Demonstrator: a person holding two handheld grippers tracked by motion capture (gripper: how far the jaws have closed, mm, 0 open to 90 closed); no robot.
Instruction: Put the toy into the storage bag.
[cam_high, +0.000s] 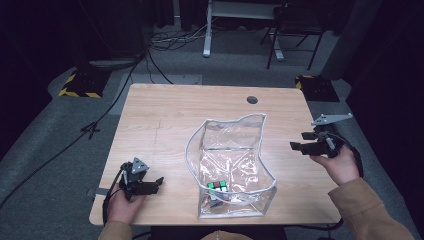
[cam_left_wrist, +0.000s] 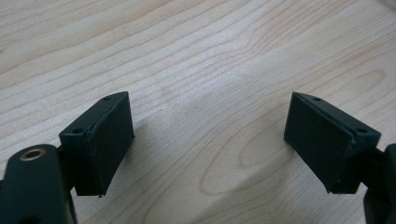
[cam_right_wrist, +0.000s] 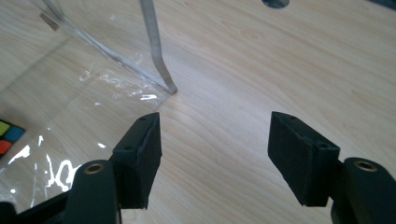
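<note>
Apparently we sit between steps: the left claw (cam_high: 159, 181) at lower left and the right claw (cam_high: 293, 146) at right both gape empty, flanking the clear pouch (cam_high: 232, 167) mid-worktop (cam_high: 160, 120), cube (cam_high: 218, 187) inside. Next likely means closing in on its rim.

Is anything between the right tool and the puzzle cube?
Yes. The cube lies inside the clear bag, so the bag's see-through wall stands between it and the right tool, which is open beside the bag. Only the bag's open top looks free.
</note>
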